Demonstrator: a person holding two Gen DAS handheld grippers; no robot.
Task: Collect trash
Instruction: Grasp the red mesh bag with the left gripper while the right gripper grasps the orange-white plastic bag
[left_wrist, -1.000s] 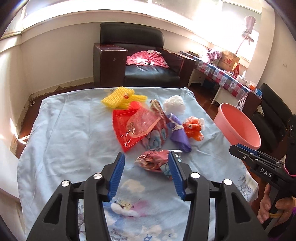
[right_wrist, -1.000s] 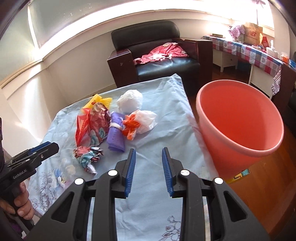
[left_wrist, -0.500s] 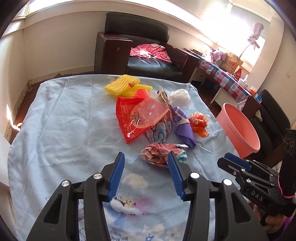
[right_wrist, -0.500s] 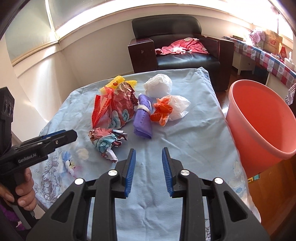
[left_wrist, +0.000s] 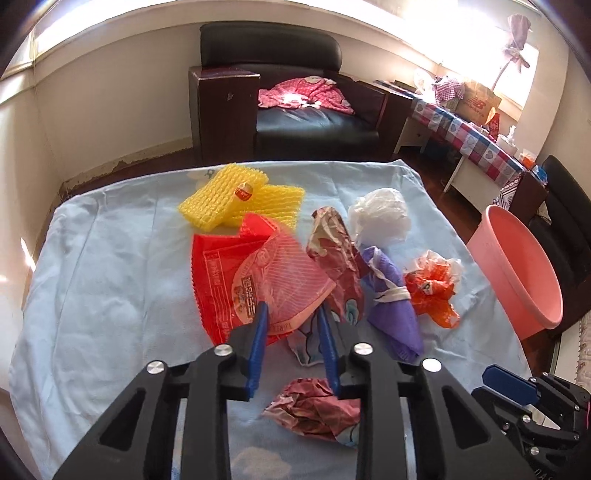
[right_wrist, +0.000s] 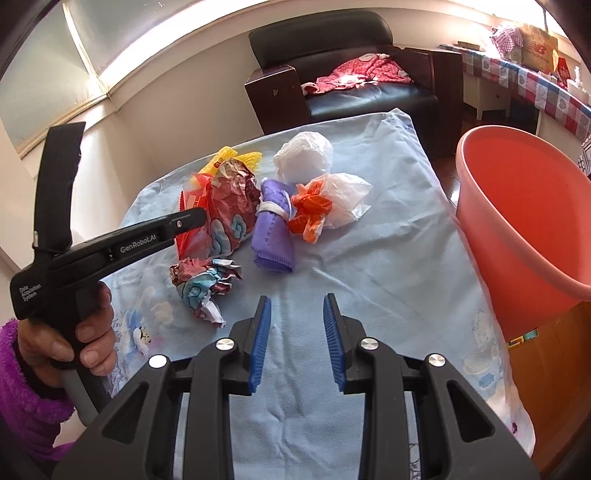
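A: So, which way does the target lie from the tool?

B: Biggest first. The blue sheet (right_wrist: 388, 258) carries all the trash. The pink tub (right_wrist: 524, 206) stands just off its edge, and I'll place everything from the tub. The pile is on the sheet, well apart from the tub, to its left in both views.

A: And the target itself?

B: I read it as the red clear wrapper (left_wrist: 273, 280), on the pile's far side from the tub. It lies dead ahead of the left gripper (left_wrist: 291, 308). Its near edge runs slantwise across the fingers, and they straddle it.

A: Jaw state?

B: The left jaws are closing with the wrapper edge between them. There's still a gap and I see no firm pinch yet. The right gripper (right_wrist: 297, 301) is partly open and holds nothing, with only bare sheet under it.

A: Which hand is nearer?

B: Left is nearer the pile. Right hangs between the pile and the tub, nearer the tub.

A: What differs between the views?

B: The left wrist view shows the gap and the wrapper edge inside it. It also shows the crumpled ball (left_wrist: 314, 406) tucked under the fingers, short of the tips. The right wrist view shows the left tool side-on, with its tip level against the pile and its gap hidden. It also shows the tub's mouth empty and the ball lying clear of the tip.
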